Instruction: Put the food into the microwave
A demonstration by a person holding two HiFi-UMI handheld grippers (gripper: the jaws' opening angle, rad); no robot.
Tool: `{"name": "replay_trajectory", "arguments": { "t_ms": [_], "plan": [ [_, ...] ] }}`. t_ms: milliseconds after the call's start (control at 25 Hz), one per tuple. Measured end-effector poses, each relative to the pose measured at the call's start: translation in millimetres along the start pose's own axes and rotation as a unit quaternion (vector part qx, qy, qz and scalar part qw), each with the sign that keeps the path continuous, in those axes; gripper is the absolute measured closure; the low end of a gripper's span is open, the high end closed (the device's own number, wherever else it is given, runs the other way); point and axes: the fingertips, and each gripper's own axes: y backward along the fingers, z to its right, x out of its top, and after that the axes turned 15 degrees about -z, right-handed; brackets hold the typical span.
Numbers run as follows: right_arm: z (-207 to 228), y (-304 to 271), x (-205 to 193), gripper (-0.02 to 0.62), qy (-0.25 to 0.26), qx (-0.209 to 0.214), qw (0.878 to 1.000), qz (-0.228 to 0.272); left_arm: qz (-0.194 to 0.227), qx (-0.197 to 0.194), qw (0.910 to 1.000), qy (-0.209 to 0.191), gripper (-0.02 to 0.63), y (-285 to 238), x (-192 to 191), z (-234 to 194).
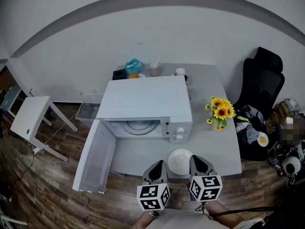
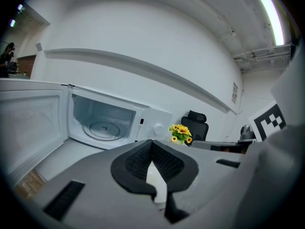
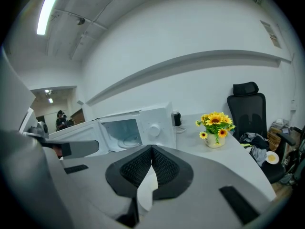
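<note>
A white plate (image 1: 180, 162) with pale food on it sits at the table's front edge, just in front of the microwave (image 1: 143, 99). The microwave door (image 1: 95, 156) hangs wide open to the left, showing the glass turntable (image 2: 101, 128) inside. My left gripper (image 1: 161, 164) is shut on the plate's left rim, and the right gripper (image 1: 196, 159) is shut on its right rim. In the left gripper view, the left gripper (image 2: 152, 143) pinches a white sliver of plate (image 2: 156, 178). The right gripper (image 3: 152, 150) likewise pinches the plate (image 3: 145, 187) in its own view.
A pot of sunflowers (image 1: 220, 112) stands on the table to the right of the microwave. A black office chair (image 1: 259, 80) sits beyond the table's right edge. A blue bag (image 1: 134, 67) and a cup (image 1: 154, 70) stand behind the microwave. A small white side table (image 1: 31, 118) is at the left.
</note>
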Motion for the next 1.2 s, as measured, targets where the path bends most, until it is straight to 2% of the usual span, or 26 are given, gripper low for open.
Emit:
{"name": "replay_trajectory", "arguments": {
  "t_ms": [280,480,960,1200],
  "plan": [
    [-5,-28,21,0.578,-0.010,-0.012,1.000,0.005,-0.002,-0.012,0.9999,-0.010,0.604,-23,26,-23],
    [2,-39,24,0.580,-0.019,-0.021,1.000,-0.001,-0.012,-0.017,0.9998,-0.006,0.604,-40,27,-30],
    [11,-59,31,0.580,0.002,0.017,1.000,-0.026,-0.031,0.009,0.9994,0.007,0.604,-63,26,-21],
    [15,-61,21,0.578,0.003,0.027,0.999,-0.036,-0.045,0.010,0.9989,0.008,0.604,-68,13,-13]
  ]
}}
